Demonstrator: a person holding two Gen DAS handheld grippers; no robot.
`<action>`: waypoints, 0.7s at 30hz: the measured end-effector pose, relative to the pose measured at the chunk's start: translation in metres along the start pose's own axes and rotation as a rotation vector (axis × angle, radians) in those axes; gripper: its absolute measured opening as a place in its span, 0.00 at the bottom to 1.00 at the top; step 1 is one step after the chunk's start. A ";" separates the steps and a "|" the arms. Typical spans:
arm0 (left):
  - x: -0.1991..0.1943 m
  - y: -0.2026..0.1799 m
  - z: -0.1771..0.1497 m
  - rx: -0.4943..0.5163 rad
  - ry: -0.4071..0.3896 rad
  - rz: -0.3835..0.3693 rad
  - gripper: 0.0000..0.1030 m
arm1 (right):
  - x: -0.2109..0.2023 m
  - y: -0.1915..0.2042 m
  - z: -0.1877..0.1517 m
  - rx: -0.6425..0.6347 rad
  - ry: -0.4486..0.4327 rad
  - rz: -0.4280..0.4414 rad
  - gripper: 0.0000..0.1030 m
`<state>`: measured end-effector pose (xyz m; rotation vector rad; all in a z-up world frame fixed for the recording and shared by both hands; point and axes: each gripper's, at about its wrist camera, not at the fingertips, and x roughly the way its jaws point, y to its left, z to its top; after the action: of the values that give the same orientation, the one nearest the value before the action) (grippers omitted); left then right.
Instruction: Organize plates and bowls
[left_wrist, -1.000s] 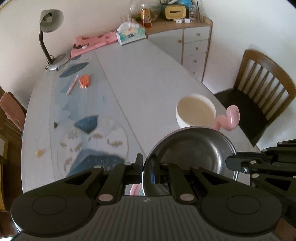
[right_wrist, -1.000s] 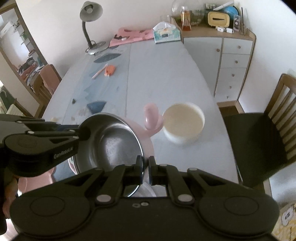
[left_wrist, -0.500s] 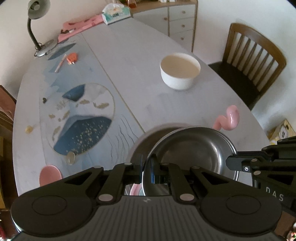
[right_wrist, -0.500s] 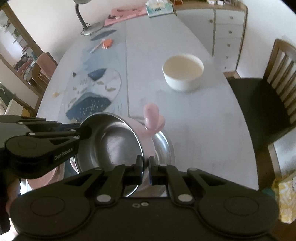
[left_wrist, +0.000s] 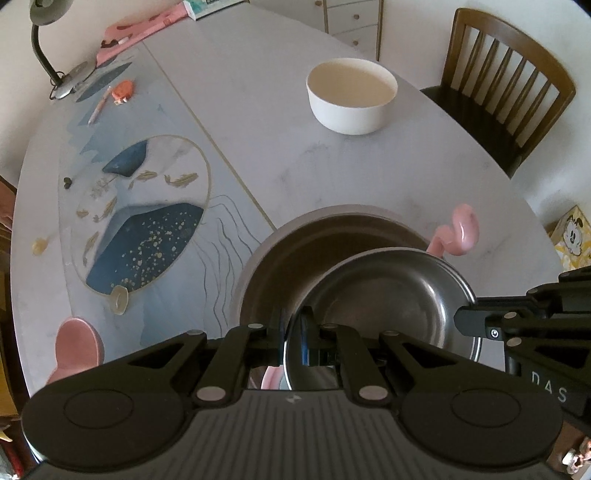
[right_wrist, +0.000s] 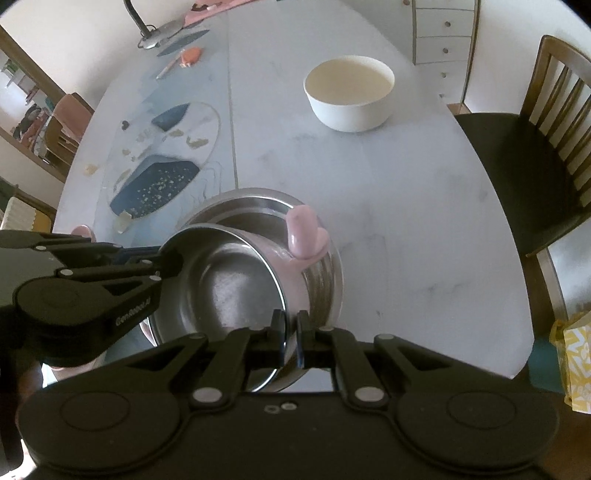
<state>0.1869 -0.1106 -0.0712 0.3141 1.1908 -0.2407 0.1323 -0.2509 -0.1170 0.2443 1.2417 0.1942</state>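
The letters "DAS" stand in pale print on the right gripper, seen from the left wrist. The left gripper carries a blurred imprint, roughly "GenRobot". No other text is legible.

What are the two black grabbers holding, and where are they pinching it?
Both hold one steel bowl with a pink handle by its rim: the left gripper pinches its near edge, the right gripper the opposite edge.
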 end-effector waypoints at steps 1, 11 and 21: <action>0.003 0.001 0.001 -0.002 0.005 0.000 0.07 | 0.002 0.000 0.001 0.003 0.006 0.000 0.07; 0.021 0.002 0.007 0.023 0.024 0.029 0.08 | 0.014 0.005 0.013 -0.028 0.008 -0.016 0.07; 0.032 0.014 0.012 0.017 0.051 0.029 0.08 | 0.023 0.012 0.027 -0.071 0.024 -0.023 0.08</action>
<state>0.2133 -0.1030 -0.0952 0.3542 1.2344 -0.2191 0.1647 -0.2357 -0.1262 0.1665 1.2583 0.2214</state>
